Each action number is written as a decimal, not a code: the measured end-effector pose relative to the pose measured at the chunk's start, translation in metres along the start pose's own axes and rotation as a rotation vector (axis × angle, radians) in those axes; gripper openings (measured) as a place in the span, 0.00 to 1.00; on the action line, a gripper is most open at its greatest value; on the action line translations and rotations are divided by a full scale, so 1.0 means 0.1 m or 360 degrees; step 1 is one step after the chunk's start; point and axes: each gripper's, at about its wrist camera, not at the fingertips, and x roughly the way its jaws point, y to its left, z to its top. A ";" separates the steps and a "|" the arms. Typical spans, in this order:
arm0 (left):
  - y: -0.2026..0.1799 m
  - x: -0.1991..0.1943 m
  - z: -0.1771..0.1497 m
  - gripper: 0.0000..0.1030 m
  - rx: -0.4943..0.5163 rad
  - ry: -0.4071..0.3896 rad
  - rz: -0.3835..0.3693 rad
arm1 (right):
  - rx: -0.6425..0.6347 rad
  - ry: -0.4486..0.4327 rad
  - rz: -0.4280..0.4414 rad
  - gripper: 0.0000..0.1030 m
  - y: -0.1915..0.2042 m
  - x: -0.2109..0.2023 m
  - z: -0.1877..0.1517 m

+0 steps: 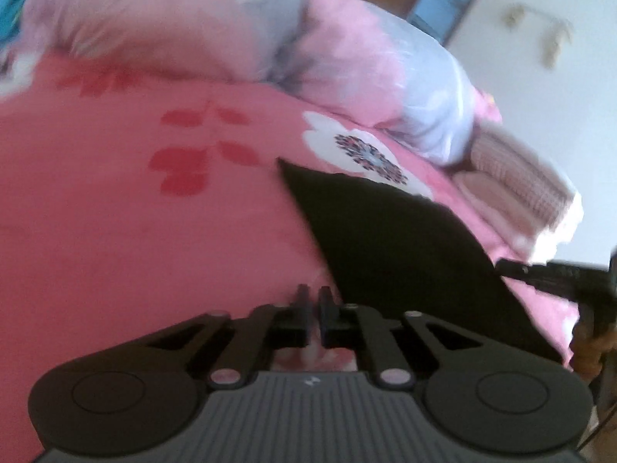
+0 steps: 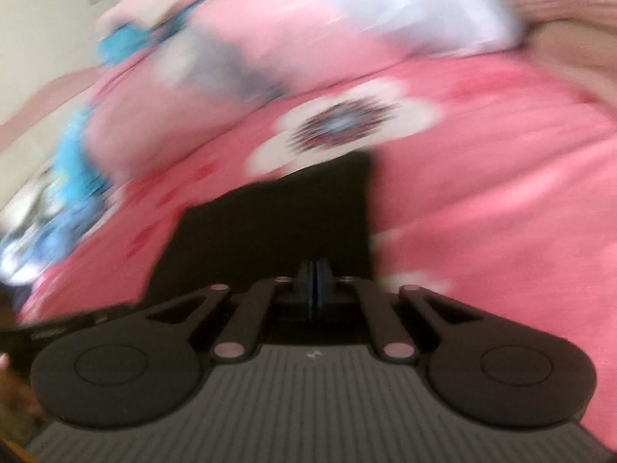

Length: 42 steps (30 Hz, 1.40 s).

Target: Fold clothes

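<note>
A black garment, folded flat into a dark, straight-edged shape, lies on a bed covered by a pink bedspread printed with red leaves and large white flowers. In the left wrist view the garment stretches from the centre towards the lower right; in the right wrist view it sits just ahead of the camera. The left hand-held gripper hovers at the garment's near left edge with its jaws almost together, only a slim gap between them and nothing caught in it. The right hand-held gripper has its jaws pressed closed directly over the black cloth; motion blur makes it hard to say whether any fabric is pinched. Beyond the garment a rumpled pink, grey and white quilt is heaped along the bed, with a pale striped pillow beside it against a white wall.
</note>
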 end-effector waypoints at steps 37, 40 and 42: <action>-0.45 -0.26 -0.41 0.58 0.0364 0.0005 -0.0241 | 0.0447 0.0125 0.0073 0.05 -0.25 0.72 0.72; -0.43 -0.25 -0.42 0.59 0.0368 -0.0009 -0.0247 | 0.0222 0.0320 0.0351 0.06 0.15 0.71 0.61; -0.43 -0.25 -0.43 0.59 0.0371 -0.0013 -0.0248 | 0.0027 0.0533 0.0553 0.08 0.46 0.79 0.46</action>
